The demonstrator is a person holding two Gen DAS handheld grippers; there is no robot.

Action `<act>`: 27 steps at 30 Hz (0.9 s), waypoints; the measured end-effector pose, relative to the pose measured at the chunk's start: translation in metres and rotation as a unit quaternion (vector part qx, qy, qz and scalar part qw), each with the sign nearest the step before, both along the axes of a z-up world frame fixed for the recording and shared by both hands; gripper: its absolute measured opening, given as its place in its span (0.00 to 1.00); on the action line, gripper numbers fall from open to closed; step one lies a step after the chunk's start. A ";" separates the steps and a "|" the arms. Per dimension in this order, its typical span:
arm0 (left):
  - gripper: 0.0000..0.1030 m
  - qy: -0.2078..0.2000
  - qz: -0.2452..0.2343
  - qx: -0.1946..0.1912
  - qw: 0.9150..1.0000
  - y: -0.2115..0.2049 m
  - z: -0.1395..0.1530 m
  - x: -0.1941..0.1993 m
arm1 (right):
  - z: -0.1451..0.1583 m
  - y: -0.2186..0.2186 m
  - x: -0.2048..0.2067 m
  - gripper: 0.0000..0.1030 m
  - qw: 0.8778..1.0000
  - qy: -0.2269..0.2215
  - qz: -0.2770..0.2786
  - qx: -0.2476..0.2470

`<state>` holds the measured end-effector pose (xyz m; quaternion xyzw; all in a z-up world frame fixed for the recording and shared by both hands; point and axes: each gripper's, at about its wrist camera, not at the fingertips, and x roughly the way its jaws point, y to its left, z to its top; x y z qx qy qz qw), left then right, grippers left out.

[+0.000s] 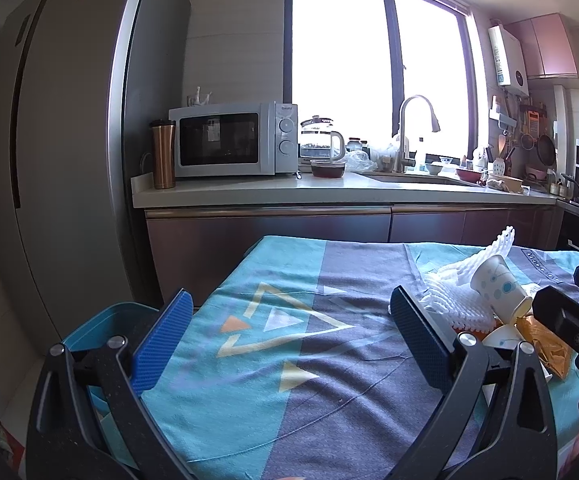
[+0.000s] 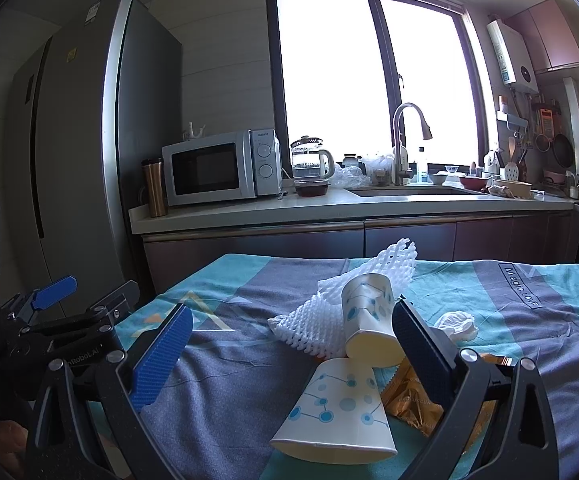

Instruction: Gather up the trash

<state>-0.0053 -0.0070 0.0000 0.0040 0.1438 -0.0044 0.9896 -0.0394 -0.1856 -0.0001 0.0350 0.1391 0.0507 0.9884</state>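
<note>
A heap of trash lies on the cloth-covered table (image 2: 229,380). It holds a white foam net (image 2: 317,322), a tilted dotted paper cup (image 2: 369,316), a second paper cup (image 2: 337,412) on its side, an orange wrapper (image 2: 409,398) and a crumpled white scrap (image 2: 457,324). My right gripper (image 2: 293,352) is open, with both cups and the net between its fingers but not clamped. My left gripper (image 1: 289,340) is open over bare cloth, left of the heap. From there I see the foam net (image 1: 457,292), one cup (image 1: 497,284), the wrapper (image 1: 545,348) and the right gripper (image 1: 569,292).
A blue bin (image 1: 93,324) sits low beside the table's left edge, under my left finger. Beyond the table runs a kitchen counter (image 1: 329,192) with a microwave (image 1: 229,140), kettle (image 1: 321,140) and sink tap (image 1: 409,132). A tall fridge (image 1: 69,120) stands on the left.
</note>
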 end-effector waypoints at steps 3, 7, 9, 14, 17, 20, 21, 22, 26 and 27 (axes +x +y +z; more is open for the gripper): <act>0.95 0.001 -0.002 -0.001 1.000 -0.001 -0.001 0.000 | 0.000 0.000 0.000 0.94 1.000 0.000 0.000 0.000; 0.95 0.002 -0.004 0.000 1.000 -0.003 -0.002 -0.001 | 0.000 -0.001 0.000 0.94 1.000 0.001 0.000 0.001; 0.95 0.002 -0.006 0.000 1.000 -0.003 -0.002 -0.002 | -0.001 -0.002 -0.001 0.94 1.000 0.001 0.001 0.002; 0.95 0.005 -0.009 0.000 1.000 -0.005 -0.003 -0.001 | -0.001 -0.002 -0.001 0.94 1.000 0.001 0.001 0.003; 0.95 0.008 -0.012 0.002 1.000 -0.007 -0.003 -0.001 | -0.001 -0.004 -0.002 0.94 1.000 0.000 0.000 0.005; 0.95 0.010 -0.017 0.002 1.000 -0.009 -0.004 -0.001 | -0.002 -0.007 -0.002 0.94 1.000 0.002 -0.001 0.008; 0.95 0.011 -0.018 0.002 1.000 -0.009 -0.005 -0.001 | -0.002 -0.008 -0.002 0.94 1.000 0.003 -0.002 0.009; 0.95 0.013 -0.021 0.002 1.000 -0.010 -0.005 -0.001 | -0.002 -0.010 -0.002 0.94 1.000 0.004 -0.004 0.008; 0.95 0.022 -0.039 0.002 0.999 -0.016 -0.007 0.000 | -0.005 -0.020 -0.004 0.94 1.000 0.008 -0.015 0.009; 0.95 0.027 -0.047 0.003 0.999 -0.018 -0.008 0.000 | -0.006 -0.025 -0.004 0.94 1.000 0.011 -0.020 0.010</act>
